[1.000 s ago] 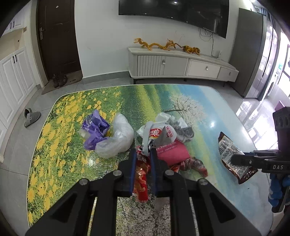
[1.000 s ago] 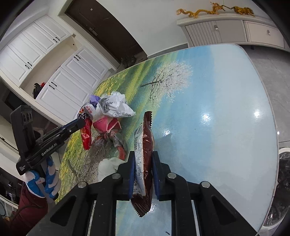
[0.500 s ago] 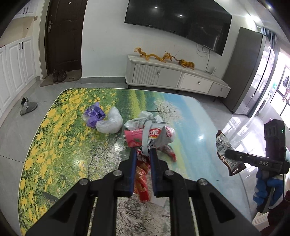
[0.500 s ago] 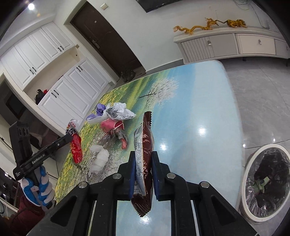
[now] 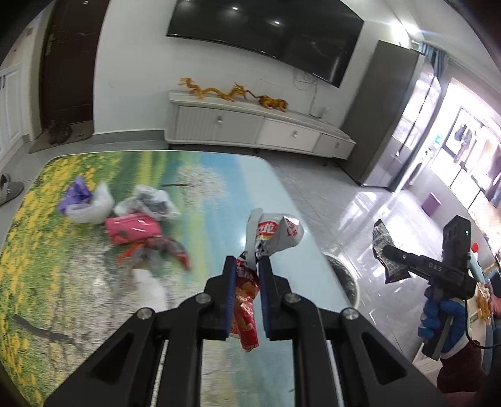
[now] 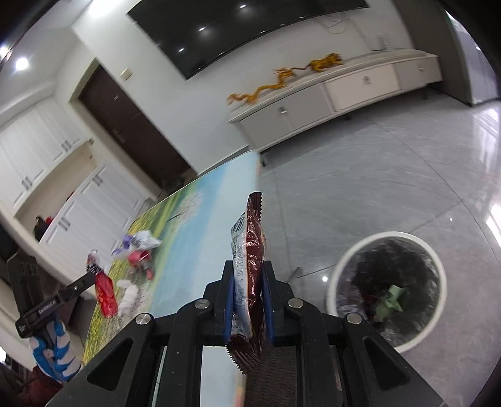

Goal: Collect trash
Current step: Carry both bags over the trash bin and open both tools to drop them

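- Left gripper point(image 5: 246, 264): jaws clamped on a red snack bag point(image 5: 245, 305); the bag's silver-white top point(image 5: 275, 233) sticks up past the tips, red end hangs below. Held in the air over the table's right edge.
- Right gripper point(image 6: 248, 271): jaws clamped on a dark brown wrapper point(image 6: 250, 266), standing on edge btwn the pads, zigzag ends above and below. It's off the table's right side, over the floor.
- In the left view the right gripper shows from the side w/ the brown wrapper point(image 5: 386, 253) at its tip; blue-and-white gloved hand point(image 5: 441, 316) on the grip.
- In the right view the left gripper shows at far left w/ the red bag point(image 6: 105, 292) dangling; gloved hand point(image 6: 51, 357) below it.
- Bin point(image 6: 436, 263): round, white rim, dark liner, on the floor right of the table; some green and dark trash inside, details blurred.
- Table point(image 5: 219, 188): landscape print, yellow flowers toward the left edge, blue toward the right.
- Rest of the trash sits toward the far-left part: purple bag point(image 5: 76, 197), clear bag point(image 5: 94, 206) touching it, grey-white bag point(image 5: 150, 202), pink pack point(image 5: 133, 228), crumpled red-grey wrapper point(image 5: 156, 252) just nearer. White wad point(image 6: 130, 296) near the near edge.
- Beyond: white cabinet point(image 5: 250, 128) w/ gold dragon figure point(image 5: 233, 92), TV point(image 5: 266, 29) on the wall, dark door point(image 5: 67, 65).
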Motion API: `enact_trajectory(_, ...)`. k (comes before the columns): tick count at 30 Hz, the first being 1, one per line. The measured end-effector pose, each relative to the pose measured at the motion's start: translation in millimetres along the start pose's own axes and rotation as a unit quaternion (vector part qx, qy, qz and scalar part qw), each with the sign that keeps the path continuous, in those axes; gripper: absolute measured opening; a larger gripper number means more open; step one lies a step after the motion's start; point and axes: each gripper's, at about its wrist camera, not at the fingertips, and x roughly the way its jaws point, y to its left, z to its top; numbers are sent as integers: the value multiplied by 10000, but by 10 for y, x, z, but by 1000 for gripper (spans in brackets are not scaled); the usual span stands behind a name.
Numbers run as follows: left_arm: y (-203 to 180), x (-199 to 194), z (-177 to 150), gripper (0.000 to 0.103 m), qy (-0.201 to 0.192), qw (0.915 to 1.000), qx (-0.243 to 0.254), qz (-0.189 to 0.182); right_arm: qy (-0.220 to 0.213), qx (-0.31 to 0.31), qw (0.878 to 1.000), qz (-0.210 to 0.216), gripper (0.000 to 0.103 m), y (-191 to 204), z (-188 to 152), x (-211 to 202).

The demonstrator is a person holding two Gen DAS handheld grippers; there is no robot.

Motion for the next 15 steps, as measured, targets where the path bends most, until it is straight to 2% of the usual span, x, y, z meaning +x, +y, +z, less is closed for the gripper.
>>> enact_trajectory(4, -358, 221, 52, 13, 201, 9993, 215, -209, -117, 203, 9990, -371, 15, -320, -2, -143)
enact_trajectory(9, -797, 598, 194, 13, 438, 9966, 490, -489, -111, 566, 9970, -516, 15, -705, -45, -158)
enact_trajectory(15, -1519, 1198, 271, 13, 826, 9881, 1015, -811, -7, 966, 9928, -709, 15, -1162, -74, -31)
